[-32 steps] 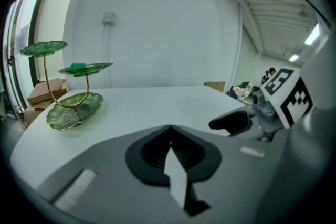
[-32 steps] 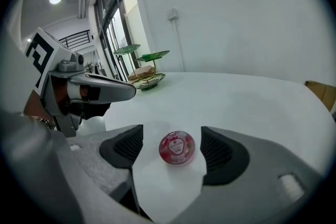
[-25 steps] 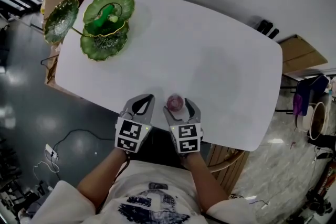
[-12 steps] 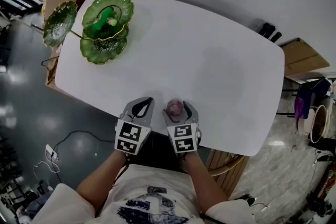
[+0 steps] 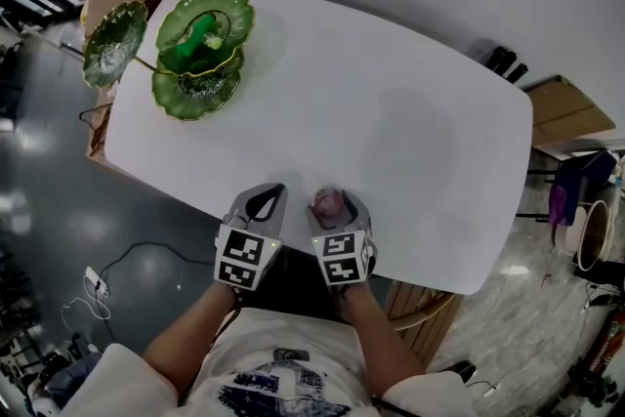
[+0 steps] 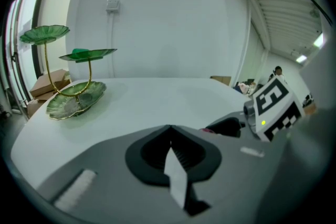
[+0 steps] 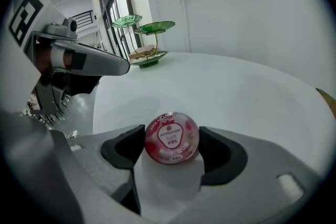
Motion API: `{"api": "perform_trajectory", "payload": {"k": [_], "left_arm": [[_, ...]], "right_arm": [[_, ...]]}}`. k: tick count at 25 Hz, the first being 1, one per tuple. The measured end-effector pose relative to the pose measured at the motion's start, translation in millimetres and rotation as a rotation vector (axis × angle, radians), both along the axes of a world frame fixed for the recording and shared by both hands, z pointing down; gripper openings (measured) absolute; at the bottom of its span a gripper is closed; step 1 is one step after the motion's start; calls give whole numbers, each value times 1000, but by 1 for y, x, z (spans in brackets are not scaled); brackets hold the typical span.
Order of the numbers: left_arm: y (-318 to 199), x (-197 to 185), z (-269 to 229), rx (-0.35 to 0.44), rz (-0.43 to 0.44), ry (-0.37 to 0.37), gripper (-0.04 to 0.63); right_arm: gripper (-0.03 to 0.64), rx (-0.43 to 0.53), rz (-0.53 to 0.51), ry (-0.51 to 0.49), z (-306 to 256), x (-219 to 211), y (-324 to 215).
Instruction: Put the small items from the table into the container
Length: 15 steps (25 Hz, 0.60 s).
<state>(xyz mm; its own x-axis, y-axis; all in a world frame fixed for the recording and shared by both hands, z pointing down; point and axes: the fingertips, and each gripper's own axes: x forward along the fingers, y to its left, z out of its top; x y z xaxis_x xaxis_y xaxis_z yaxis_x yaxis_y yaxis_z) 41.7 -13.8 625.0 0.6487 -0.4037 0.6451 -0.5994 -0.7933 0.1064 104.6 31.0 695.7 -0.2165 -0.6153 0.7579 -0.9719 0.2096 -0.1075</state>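
- My right tongs (image 7: 172,150) are closing on a small round pink jelly cup (image 7: 171,136), and both pads look to be touching its sides.
- The cup stands upright on the white surface (image 5: 391,112), close to the edge nearest me, with its strawberry-print lid facing up.
- My left tongs (image 6: 169,134) are closed with nothing between them, and they hover just beside the right pair at the same near edge.
- The green stand of leaf-shaped dishes (image 5: 195,83) sits at the far left corner, well apart from the cup.
- One small green item (image 5: 200,29) lies on an upper dish; I cannot tell what it is.
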Motion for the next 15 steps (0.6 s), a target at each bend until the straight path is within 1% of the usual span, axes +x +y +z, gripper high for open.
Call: {"api": "perform_trajectory", "payload": {"k": [5, 10, 15], "left_arm": [[-1, -4, -4, 1, 1, 7, -11], [-5, -12, -9, 7, 19, 19, -11], [-21, -24, -23, 23, 41, 38, -11]], "right_arm": [[316, -5, -1, -3, -2, -2, -3], [316, 24, 61, -53, -12, -7, -6], [314, 56, 112, -48, -32, -14, -16]]}}
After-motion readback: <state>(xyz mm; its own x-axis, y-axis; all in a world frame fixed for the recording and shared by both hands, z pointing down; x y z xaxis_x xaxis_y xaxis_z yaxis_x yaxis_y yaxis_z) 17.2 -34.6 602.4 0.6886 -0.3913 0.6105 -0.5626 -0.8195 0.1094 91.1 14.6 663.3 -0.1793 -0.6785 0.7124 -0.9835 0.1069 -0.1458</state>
